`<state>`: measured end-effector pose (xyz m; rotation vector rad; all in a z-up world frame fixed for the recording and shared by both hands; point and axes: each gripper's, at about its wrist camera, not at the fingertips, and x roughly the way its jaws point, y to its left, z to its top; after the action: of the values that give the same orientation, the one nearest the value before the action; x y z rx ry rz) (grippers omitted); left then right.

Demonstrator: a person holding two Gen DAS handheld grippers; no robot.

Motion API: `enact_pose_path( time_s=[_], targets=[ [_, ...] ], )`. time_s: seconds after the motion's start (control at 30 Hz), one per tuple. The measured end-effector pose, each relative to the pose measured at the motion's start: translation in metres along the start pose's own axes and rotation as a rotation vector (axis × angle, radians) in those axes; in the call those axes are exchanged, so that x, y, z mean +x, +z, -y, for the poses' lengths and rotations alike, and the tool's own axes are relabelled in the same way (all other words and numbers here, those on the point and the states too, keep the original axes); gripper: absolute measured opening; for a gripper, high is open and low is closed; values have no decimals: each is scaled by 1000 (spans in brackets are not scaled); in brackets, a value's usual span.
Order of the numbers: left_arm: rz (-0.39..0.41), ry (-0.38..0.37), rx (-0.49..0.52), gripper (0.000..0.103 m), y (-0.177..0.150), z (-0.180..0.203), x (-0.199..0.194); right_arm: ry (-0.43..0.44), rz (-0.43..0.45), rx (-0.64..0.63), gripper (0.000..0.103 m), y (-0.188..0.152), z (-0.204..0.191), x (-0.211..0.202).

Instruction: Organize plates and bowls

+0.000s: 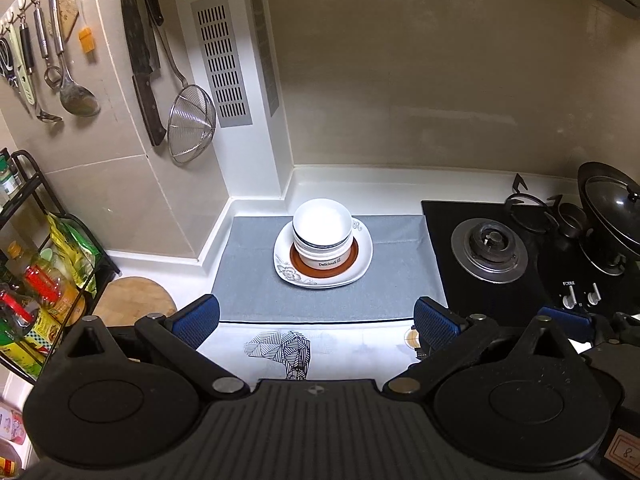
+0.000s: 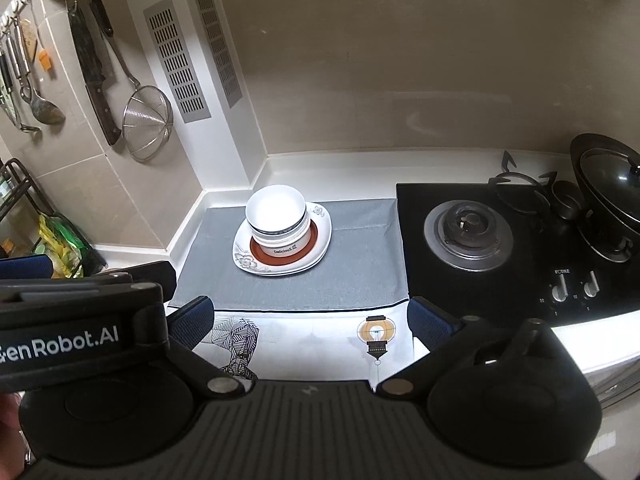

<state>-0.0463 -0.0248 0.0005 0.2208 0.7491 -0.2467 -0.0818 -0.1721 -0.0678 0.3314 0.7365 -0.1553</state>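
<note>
A stack of white bowls [image 1: 322,232] [image 2: 276,218], the lowest marked "Delicious", stands on a brown-rimmed plate [image 1: 356,254] [image 2: 314,234] that lies on white flower-patterned plates [image 1: 286,268] [image 2: 244,258]. The pile sits on a grey mat [image 1: 248,280] [image 2: 360,272] near the counter's back corner. My left gripper [image 1: 316,322] is open and empty, in front of the mat. My right gripper [image 2: 310,320] is open and empty, also in front of the mat. The left gripper's body shows at the left of the right wrist view [image 2: 80,320].
A black gas hob [image 1: 488,246] [image 2: 468,234] lies right of the mat, with a lidded wok [image 1: 612,216] [image 2: 608,188]. Knives, ladles and a strainer [image 1: 192,124] [image 2: 146,122] hang on the left wall. A rack of bottles [image 1: 36,280] and a wooden board [image 1: 134,300] stand left.
</note>
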Motion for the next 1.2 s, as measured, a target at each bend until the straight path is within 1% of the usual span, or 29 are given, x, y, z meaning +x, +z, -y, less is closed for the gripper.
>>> enact_pose_path(
  time_s=[0.63, 1.2],
  targets=[
    [-26, 26, -6, 103, -14, 22, -18, 12, -30, -1, 102, -12, 19, -18],
    [-28, 27, 7, 103, -16, 27, -22, 18, -32, 6, 102, -15, 24, -22]
  ],
)
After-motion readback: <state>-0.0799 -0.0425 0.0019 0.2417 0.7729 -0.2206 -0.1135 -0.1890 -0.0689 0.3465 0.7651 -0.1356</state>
